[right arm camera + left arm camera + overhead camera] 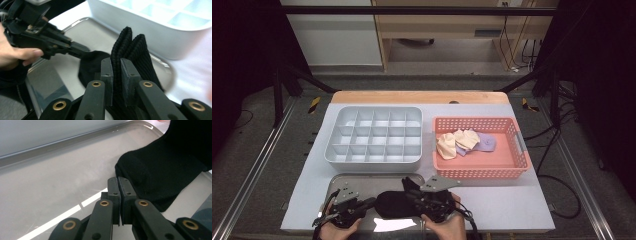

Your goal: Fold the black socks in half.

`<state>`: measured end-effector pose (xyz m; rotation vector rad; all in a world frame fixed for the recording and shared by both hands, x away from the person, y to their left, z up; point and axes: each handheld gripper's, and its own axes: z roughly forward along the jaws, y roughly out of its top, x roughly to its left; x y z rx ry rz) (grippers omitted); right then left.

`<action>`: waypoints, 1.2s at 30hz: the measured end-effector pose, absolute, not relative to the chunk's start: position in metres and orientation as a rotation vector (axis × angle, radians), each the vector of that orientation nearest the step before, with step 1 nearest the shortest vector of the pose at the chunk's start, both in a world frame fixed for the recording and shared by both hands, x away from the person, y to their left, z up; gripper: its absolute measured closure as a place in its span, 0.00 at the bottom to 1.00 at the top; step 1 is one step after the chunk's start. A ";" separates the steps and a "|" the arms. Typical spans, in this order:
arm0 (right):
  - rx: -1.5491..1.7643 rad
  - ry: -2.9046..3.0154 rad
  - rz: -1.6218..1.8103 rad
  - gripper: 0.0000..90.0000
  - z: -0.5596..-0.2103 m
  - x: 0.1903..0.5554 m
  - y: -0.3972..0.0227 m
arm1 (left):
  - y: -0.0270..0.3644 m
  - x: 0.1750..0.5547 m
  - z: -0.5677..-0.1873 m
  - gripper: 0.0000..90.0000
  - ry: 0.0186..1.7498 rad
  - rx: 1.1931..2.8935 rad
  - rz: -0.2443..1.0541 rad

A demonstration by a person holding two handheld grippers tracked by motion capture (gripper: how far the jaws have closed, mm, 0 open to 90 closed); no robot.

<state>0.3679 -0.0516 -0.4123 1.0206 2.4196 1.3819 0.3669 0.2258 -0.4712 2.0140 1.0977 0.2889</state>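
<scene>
No brand, label or writing can be read on anything in these frames. In the right gripper view the right gripper (115, 75) has its jaws pressed narrow on the ribbed cuff of a black sock (130, 50), which stands up folded between them at frame centre. In the left gripper view the left gripper (117, 185) has its jaws closed together at the sock's toe edge (155, 175); whether cloth is pinched there cannot be told. In the high view the sock (393, 204) lies stretched between both grippers over a metal tray (362, 179) at the bottom centre. Just above the tray sit a grey divided box (374, 135) and, to its right, an orange basket (512, 165) holding pale socks (459, 141). Bare table (512, 205) lies to the lower right.
</scene>
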 end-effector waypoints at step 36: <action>0.983 2.468 1.343 0.81 -0.431 0.375 -0.029 | 0.233 0.367 -0.447 0.91 1.081 1.911 0.297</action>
